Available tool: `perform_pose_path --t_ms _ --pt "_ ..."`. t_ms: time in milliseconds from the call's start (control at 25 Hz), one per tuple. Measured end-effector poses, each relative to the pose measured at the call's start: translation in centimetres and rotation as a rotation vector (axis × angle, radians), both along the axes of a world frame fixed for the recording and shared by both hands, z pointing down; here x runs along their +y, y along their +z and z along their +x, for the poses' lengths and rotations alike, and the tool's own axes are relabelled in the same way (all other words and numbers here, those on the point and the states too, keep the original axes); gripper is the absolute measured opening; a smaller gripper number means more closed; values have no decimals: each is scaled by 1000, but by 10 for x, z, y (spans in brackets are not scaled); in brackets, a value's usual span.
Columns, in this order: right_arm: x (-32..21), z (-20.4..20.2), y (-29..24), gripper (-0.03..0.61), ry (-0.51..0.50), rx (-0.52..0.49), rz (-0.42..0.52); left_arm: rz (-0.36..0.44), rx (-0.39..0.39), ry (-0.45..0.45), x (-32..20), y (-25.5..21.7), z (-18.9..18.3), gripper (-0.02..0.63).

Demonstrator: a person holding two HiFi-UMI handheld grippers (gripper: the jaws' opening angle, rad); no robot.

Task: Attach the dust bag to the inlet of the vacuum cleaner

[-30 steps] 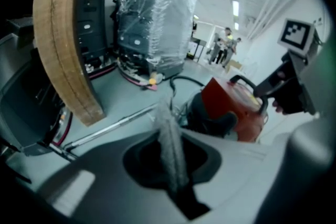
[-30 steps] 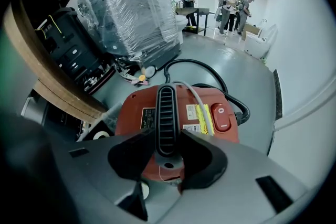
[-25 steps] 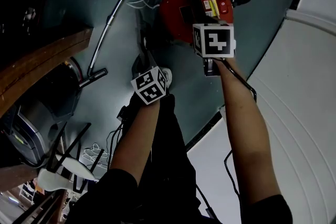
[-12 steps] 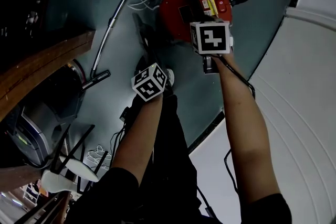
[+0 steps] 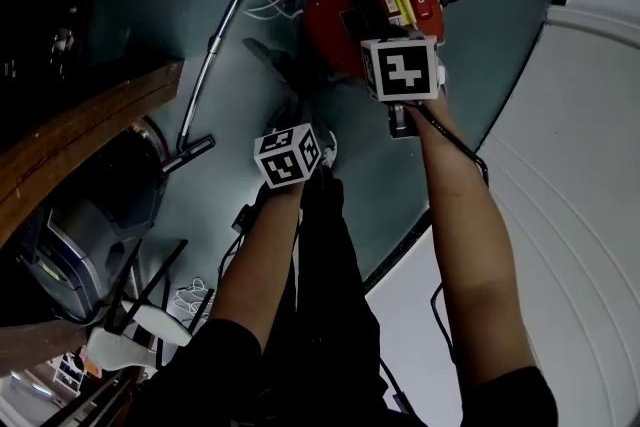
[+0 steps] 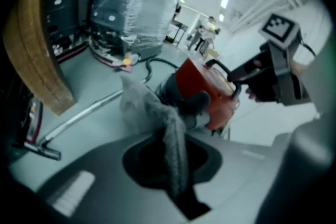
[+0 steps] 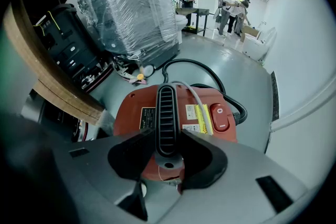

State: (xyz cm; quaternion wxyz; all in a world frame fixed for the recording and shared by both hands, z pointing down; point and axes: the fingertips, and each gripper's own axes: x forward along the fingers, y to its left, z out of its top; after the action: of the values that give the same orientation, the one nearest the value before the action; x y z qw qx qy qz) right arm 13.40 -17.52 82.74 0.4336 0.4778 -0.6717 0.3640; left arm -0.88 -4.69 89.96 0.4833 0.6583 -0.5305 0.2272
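The left gripper point(image 6: 176, 176) has its 2 fingers point(image 6: 105, 181) drawn almost together, pinching a fold of the grey dust bag point(image 6: 142, 105); the rest of the bag trails up and away beyond the fingertips, towards the dark front end of the red vacuum cleaner point(image 6: 202, 92), which sits on the floor point(image 5: 500, 15) just past them. The right gripper point(image 7: 168, 157) has its fingers point(image 7: 205, 160) clamped on either side of the black ribbed carry handle point(image 7: 167, 107) on top of the cleaner, the red body lying directly under and ahead of the fingertips. The bag looks like soft, limp, light cloth: it will likely sag and fold from any pinch point, so a grip close to its mouth or collar should steer it better than a grip on loose fabric. The inlet itself can't be picked out clearly. The cleaner looks rigid and fairly heavy, so holding the handle should steady it.
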Motion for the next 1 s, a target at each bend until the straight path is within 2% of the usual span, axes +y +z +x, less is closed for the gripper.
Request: perform_pose_path --t_ms 80,120,160,320,400,480,640,840,920,1000 --pt "0 -1 0 144 -3 -1 0 -23 90 -47 -2 0 2 26" --pt "0 -1 0 144 -4 -2 -1 -25 98 -33 -3 -2 2 26" --pt "-1 -1 0 144 -6 -3 -1 -17 70 26 -4 -3 3 25" --pt "-1 0 0 144 -4 -4 -4 46 -148 425 -7 -5 10 9" --pt "-1 0 0 144 -1 2 -6 63 -204 554 -5 -7 12 9" --pt "-1 -1 0 144 1 4 -6 89 -230 627 -5 -8 13 9" --pt "0 -1 0 144 8 8 -12 76 -219 692 1 -3 16 8" --pt "-1 0 1 144 17 17 1 67 -180 731 5 3 18 8" --pt "-1 0 1 144 21 22 2 52 -132 690 6 4 17 9" --pt "0 1 1 144 30 24 -3 9 -30 572 6 5 15 9"
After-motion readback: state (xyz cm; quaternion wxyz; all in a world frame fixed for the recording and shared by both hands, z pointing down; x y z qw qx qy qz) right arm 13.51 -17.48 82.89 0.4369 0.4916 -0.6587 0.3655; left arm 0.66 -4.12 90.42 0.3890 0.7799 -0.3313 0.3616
